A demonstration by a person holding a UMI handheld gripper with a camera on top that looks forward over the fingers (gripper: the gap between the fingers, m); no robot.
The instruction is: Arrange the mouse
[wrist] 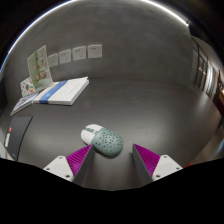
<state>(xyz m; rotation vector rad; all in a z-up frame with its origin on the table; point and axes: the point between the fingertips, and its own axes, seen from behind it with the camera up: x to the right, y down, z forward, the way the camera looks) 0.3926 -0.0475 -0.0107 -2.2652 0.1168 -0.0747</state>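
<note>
A small mouse [103,140], pale green with dark speckles and a white front end, lies on the grey table [140,105]. It sits just ahead of my gripper [115,157], nearer the left finger [78,158] than the right finger [148,157]. The fingers are spread wide with their magenta pads showing, and nothing is held between them. The mouse rests on the table on its own.
A stack of books or boxes with a blue edge [55,92] lies at the far left of the table. Papers [72,55] hang on the wall behind. A dark object [18,130] sits at the table's left edge.
</note>
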